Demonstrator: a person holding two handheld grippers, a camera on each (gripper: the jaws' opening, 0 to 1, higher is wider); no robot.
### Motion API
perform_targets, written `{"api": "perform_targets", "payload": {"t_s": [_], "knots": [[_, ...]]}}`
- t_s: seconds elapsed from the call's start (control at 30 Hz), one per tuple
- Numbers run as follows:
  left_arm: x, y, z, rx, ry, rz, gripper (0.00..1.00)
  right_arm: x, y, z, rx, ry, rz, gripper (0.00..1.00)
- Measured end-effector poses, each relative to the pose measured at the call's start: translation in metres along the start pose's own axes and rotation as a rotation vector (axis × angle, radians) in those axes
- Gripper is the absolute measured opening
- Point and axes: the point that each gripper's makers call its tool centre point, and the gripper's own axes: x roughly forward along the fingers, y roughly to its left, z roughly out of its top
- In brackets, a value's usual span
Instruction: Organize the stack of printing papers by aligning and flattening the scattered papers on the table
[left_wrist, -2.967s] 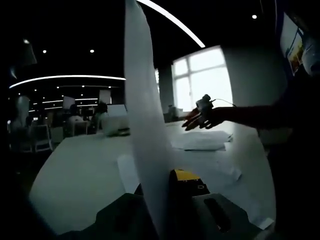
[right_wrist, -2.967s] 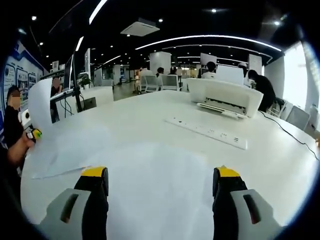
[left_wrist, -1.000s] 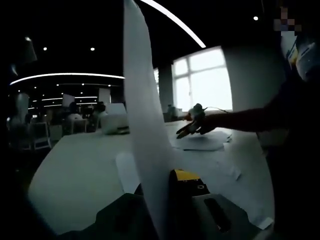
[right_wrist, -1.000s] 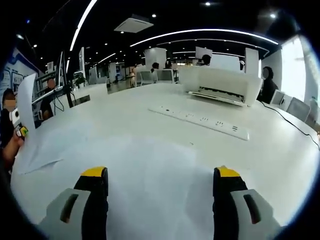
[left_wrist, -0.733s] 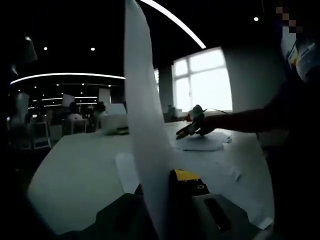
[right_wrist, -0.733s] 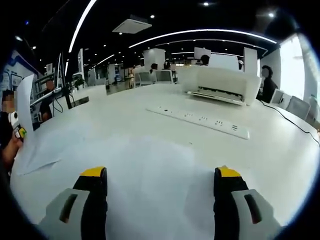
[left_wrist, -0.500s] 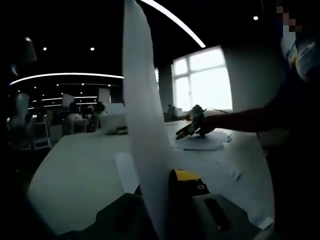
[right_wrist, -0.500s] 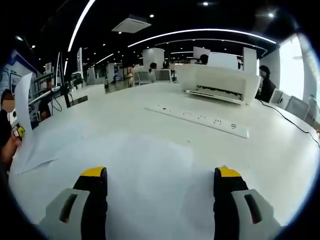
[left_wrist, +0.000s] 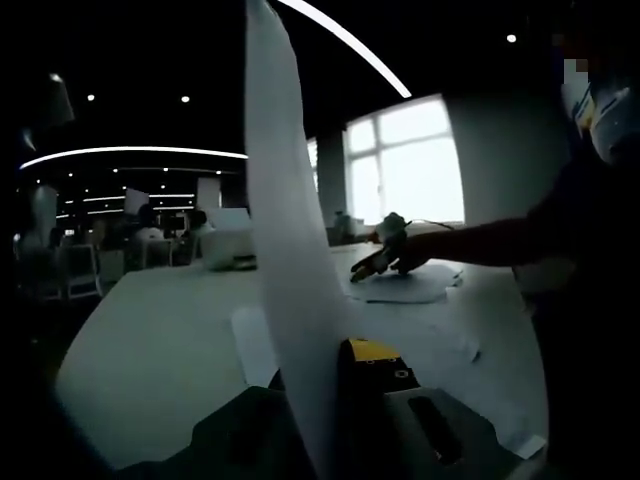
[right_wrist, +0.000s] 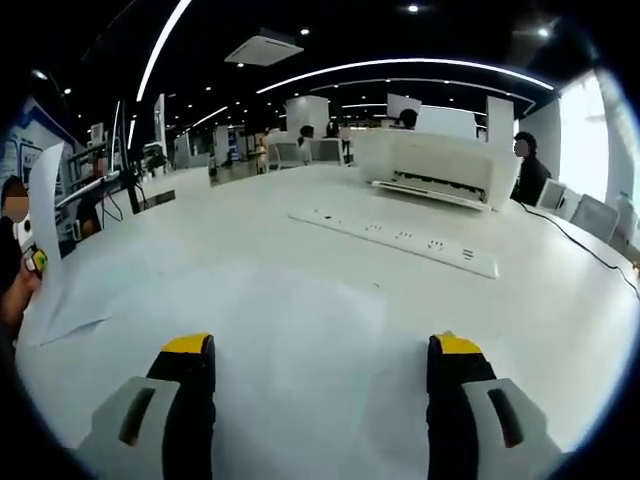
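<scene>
The left gripper (left_wrist: 320, 400) was clamped on a thin white paper sheet (left_wrist: 285, 250), held upright, probably for carrying to the stack. The right gripper (right_wrist: 320, 385) hovered wide open and empty over flat white printing papers (right_wrist: 270, 330) spread between and beyond its jaws on the white table (right_wrist: 560, 300).

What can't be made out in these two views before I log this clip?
- Left gripper view: the held sheet stands edge-on and hides one jaw and the grip.
- Left gripper view: scattered papers sit in dim backlight, so their count is unclear.
- Right gripper view: the right gripper has open jaws; the edges of the sheets on the table wash out.
</scene>
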Motion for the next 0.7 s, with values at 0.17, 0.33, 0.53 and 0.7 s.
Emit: {"api": "perform_targets", "payload": {"t_s": [0.17, 0.33, 0.53, 0.7], "knots": [[0.0, 0.0, 0.0, -0.001, 0.001, 0.001, 0.06, 0.003, 0.0, 0.003, -0.004, -0.016, 0.01, 0.82], [0.001, 0.0, -0.001, 0.001, 0.005, 0.002, 0.06, 0.004, 0.009, 0.007, -0.016, -0.042, 0.047, 0.8], [0.001, 0.0, -0.001, 0.0, 0.009, 0.002, 0.06, 0.004, 0.012, 0.0, -0.044, -0.031, 0.045, 0.75], [0.001, 0.0, -0.001, -0.001, 0.006, 0.002, 0.06, 0.001, 0.019, 0.002, -0.054, -0.061, 0.076, 0.67]]}}
